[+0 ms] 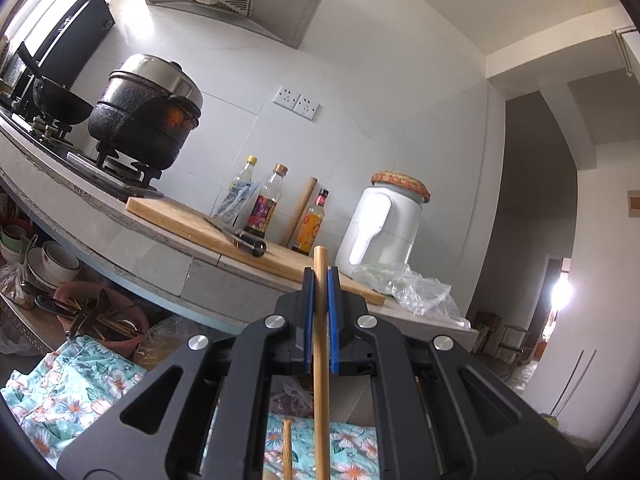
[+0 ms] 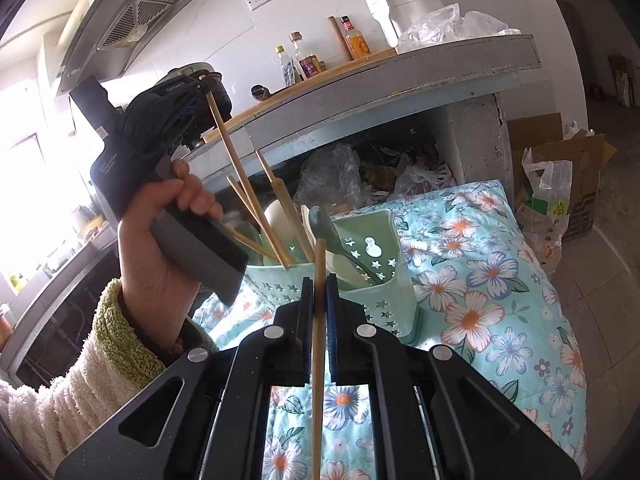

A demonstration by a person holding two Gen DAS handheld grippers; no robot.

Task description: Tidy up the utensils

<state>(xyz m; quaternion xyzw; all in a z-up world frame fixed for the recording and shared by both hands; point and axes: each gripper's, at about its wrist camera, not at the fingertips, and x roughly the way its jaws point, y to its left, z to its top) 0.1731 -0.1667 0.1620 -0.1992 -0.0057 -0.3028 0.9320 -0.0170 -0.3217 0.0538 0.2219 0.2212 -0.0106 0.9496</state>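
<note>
My left gripper (image 1: pixel 320 276) is shut on a bamboo chopstick (image 1: pixel 321 360) that runs upright between its blue pads. In the right wrist view this left gripper (image 2: pixel 200 94) is up at the left in a person's hand (image 2: pixel 160 232). Its chopstick (image 2: pixel 244 176) slants down, with the lower end in the left compartment of a pale green utensil holder (image 2: pixel 384 248). The holder has several chopsticks, a green spoon (image 2: pixel 324 220) and a white spoon (image 2: pixel 280 216) in it. My right gripper (image 2: pixel 319 284) is shut on another chopstick (image 2: pixel 317 360), just in front of the holder.
The holder stands on a floral cloth (image 2: pixel 480 280). Above is a counter (image 2: pixel 400 76) with a cutting board (image 1: pixel 192 220), knife (image 1: pixel 248 240), bottles (image 1: pixel 264 208), white jug (image 1: pixel 384 228) and plastic bag (image 1: pixel 408 284). Black pots (image 1: pixel 148 116) sit on the stove. A cardboard box (image 2: pixel 560 184) and bags stand at the right.
</note>
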